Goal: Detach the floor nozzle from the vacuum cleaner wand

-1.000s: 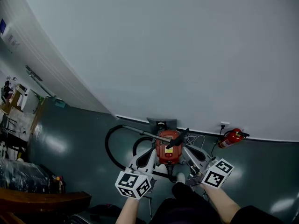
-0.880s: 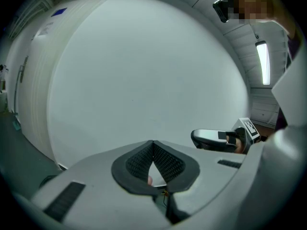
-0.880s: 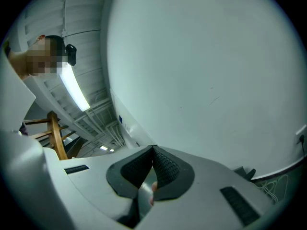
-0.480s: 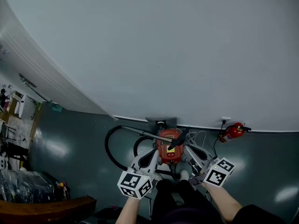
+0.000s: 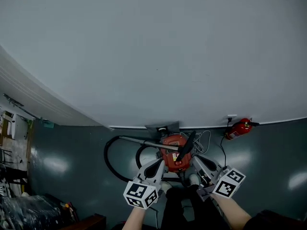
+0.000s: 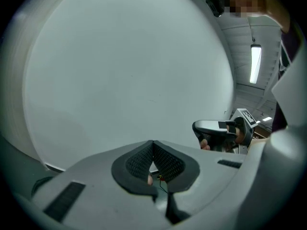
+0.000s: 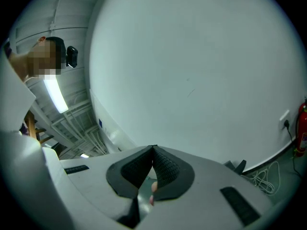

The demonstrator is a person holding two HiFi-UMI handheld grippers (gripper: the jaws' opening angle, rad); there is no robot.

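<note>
A red canister vacuum [image 5: 173, 153] stands on the floor by the wall. Its silver wand [image 5: 141, 142] lies slanted to the left, a black hose [image 5: 111, 162] loops round it, and the grey floor nozzle [image 5: 163, 127] rests against the wall base. My left gripper [image 5: 161, 162] hangs just left of the canister and my right gripper [image 5: 194, 159] just right of it, both above the floor and touching nothing. In the left gripper view the left gripper [image 6: 153, 143] is shut and empty. The right gripper [image 7: 153, 149] is also shut and empty, facing the wall.
A red fire extinguisher [image 5: 238, 128] stands at the wall to the right below a socket, with a white cable [image 5: 205, 140] coiled beside the vacuum. The big pale wall [image 5: 158, 51] fills the upper view. Cluttered furniture [image 5: 19, 210] lies at far left.
Both grippers have sunk lower beside the canister, still shut. The head view has swung, so the left-hand clutter has slid toward the frame's edge.
</note>
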